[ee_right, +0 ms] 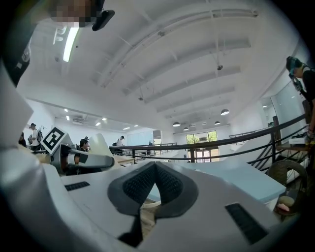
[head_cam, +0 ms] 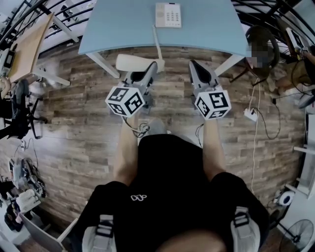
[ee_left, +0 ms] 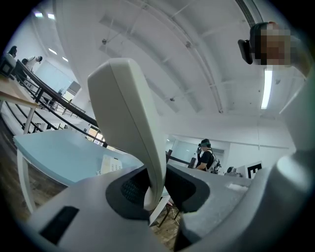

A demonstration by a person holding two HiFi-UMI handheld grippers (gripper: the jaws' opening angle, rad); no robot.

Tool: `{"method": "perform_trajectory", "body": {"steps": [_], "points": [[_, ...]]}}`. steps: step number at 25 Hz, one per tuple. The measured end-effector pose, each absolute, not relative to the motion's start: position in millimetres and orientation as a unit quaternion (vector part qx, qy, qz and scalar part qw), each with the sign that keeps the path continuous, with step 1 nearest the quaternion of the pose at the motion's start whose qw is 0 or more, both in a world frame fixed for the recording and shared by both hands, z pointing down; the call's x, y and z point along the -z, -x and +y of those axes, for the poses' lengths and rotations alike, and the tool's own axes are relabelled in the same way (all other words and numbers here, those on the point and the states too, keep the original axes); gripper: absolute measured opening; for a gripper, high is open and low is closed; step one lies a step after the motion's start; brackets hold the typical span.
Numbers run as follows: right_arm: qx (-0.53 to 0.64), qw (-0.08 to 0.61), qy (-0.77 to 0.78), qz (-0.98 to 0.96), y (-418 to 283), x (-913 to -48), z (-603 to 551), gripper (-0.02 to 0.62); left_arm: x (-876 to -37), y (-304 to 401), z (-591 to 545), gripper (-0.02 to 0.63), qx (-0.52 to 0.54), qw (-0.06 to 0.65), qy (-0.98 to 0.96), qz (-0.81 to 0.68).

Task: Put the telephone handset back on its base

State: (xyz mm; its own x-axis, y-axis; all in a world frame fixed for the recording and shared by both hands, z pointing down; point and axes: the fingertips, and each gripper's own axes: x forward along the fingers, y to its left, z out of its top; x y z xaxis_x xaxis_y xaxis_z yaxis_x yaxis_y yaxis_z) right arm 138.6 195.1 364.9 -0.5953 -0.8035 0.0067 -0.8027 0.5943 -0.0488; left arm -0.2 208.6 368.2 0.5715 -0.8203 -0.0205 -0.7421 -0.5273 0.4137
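Fingers of the left gripper (ee_left: 156,184) clamp the handset (ee_left: 129,118) near its end. Probably light, stiff, slippery. The right gripper (ee_right: 155,173) is pinched empty; base (head_cam: 168,15) at twelve o'clock.

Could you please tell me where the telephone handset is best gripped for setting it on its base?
Probably the slim bar of the handset, pinched across its thin edges from the person's side, since it lies crosswise; the left gripper holds it so, near one end.
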Motion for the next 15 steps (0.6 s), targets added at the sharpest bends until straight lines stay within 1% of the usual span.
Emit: {"method": "perform_trajectory", "body": {"steps": [7,15], "points": [[0.035,0.009,0.452,0.891,-135.5,-372.8,161.4,-0.006,-375.7,9.3,176.8,0.092,0.105,0.189,-0.866,-0.452],[0.053,-0.012,0.467,0.883,-124.0,-397.2,66.1,-0.006,-402.4,27.3,70.4,0.092,0.1,0.215,-0.871,-0.43]]}}
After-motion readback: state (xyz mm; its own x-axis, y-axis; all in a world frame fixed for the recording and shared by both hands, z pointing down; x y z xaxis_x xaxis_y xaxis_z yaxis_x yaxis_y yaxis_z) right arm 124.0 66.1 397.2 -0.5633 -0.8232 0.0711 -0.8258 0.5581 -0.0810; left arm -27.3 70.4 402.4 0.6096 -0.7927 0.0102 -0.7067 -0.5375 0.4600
